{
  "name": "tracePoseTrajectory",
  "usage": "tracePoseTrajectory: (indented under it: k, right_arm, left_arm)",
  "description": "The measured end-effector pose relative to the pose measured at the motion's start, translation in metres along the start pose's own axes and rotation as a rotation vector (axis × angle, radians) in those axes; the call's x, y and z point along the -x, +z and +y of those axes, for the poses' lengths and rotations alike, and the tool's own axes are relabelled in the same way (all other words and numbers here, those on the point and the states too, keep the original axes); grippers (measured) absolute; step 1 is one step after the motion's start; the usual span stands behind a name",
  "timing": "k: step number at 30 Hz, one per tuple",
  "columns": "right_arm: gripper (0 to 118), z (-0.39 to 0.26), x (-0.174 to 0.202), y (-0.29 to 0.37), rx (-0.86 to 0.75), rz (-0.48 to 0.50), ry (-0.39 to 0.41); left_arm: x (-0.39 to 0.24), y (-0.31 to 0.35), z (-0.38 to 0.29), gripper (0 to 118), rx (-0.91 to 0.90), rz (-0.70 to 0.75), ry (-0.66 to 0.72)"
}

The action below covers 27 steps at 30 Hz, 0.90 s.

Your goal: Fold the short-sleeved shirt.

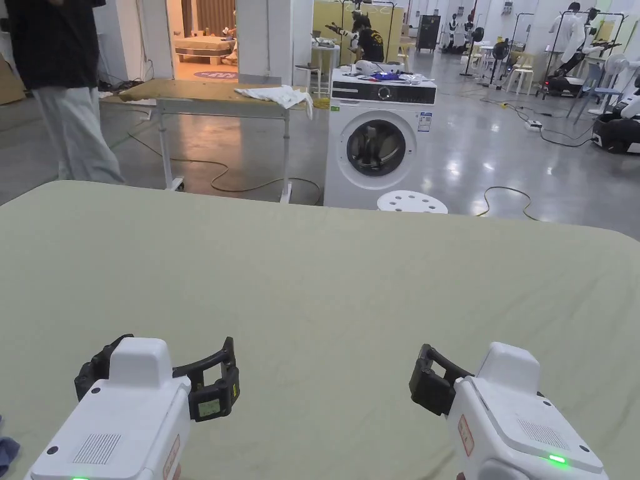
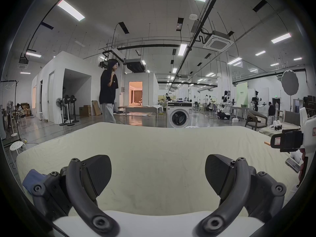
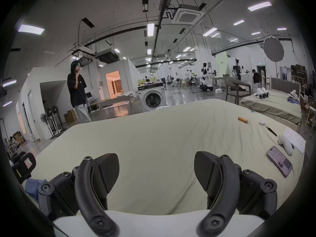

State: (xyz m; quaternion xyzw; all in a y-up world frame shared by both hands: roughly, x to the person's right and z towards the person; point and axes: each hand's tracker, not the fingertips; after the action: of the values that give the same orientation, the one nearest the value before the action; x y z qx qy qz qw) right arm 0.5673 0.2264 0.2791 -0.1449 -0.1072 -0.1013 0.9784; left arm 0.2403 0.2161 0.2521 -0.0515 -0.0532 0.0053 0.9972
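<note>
Pale green sheeting covers the bed (image 1: 325, 275), across the lower frame of the head view. The left gripper (image 2: 158, 175) and right gripper (image 3: 156, 172) hover low over it, fingers (image 2: 97, 174) spread wide apart and empty. A bunched blue shirt (image 2: 32, 178) lies at the bed's lower left edge, beside the left gripper. A phone (image 3: 279, 161) rests at lower right.

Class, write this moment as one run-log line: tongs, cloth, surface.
left tongs: open, empty | right tongs: open, empty | blue cloth: by left tongs, untouched | bed: bare ahead | fold: not begun
</note>
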Motion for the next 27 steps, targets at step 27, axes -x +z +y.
tracePoseTrajectory:
  k: [27]
  right_arm:
    - [98,-0.006,0.007,-0.001,0.06,-0.081,0.109]
  left_arm:
    - [-0.008,0.004,-0.003,111,0.04,0.052,-0.006]
